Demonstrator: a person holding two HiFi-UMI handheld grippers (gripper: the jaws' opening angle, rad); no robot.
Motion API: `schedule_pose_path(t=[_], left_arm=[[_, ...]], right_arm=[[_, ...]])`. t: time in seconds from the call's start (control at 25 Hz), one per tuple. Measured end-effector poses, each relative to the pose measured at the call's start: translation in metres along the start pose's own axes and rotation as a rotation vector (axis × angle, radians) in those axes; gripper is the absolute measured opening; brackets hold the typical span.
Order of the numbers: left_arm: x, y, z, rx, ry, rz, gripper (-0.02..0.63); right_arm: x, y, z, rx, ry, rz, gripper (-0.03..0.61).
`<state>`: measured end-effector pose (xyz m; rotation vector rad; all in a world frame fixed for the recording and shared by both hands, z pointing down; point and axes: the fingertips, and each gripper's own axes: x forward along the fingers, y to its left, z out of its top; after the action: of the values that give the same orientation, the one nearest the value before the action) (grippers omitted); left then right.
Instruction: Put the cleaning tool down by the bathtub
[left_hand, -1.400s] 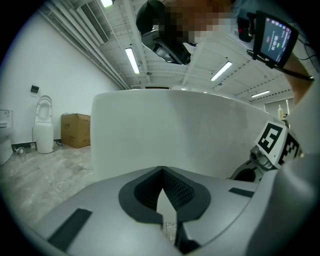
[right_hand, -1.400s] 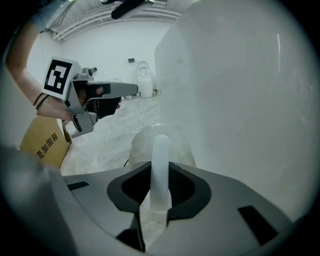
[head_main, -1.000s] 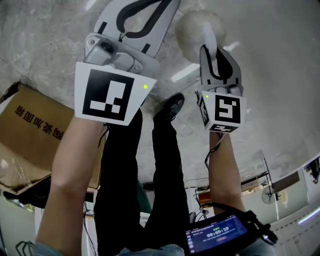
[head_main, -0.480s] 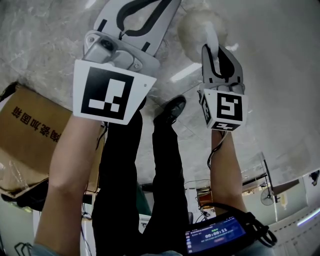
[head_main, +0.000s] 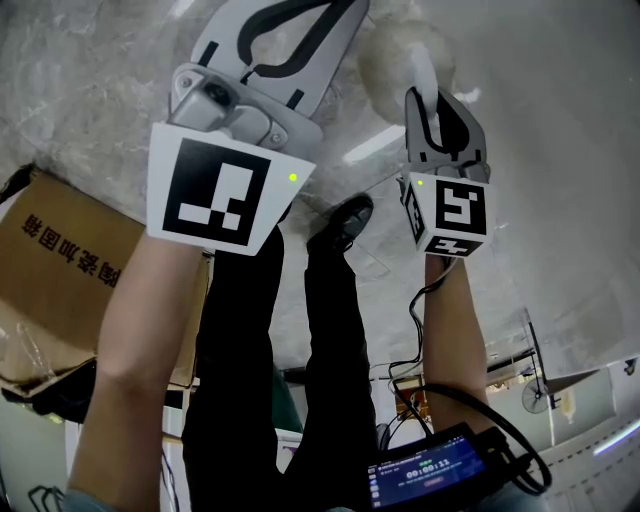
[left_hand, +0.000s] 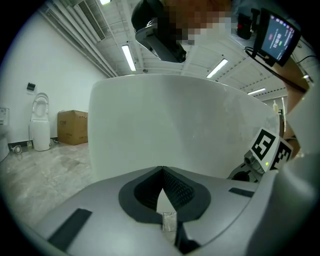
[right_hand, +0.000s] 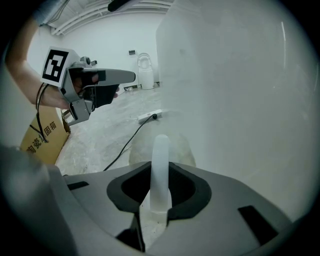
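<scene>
Beside bathtub (right_hand: 240, 85), brush (right_hand: 161, 160) in right tool (head_main: 432, 105).

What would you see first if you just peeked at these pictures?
The big white bathtub fills the view right in front of the left gripper, whose jaws are closed on nothing. The right gripper pinches the white handle of a cleaning tool with a round pale head.

Marbled floor (head_main: 90, 90) bears a cardboard box (head_main: 60, 270), power strip (right_hand: 150, 116) and bathtub (right_hand: 240, 90).
</scene>
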<state>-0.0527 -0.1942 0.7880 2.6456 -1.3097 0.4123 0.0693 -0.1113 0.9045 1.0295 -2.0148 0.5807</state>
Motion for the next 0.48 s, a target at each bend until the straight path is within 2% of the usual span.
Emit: schedule_pose_path(t=[0.48], left_arm=[[0.007, -0.009, -0.008, -0.003, 0.003, -0.015, 0.014]], right_arm=[[0.009, -0.005, -0.015, -0.003, 0.017, 0.002, 0.098]])
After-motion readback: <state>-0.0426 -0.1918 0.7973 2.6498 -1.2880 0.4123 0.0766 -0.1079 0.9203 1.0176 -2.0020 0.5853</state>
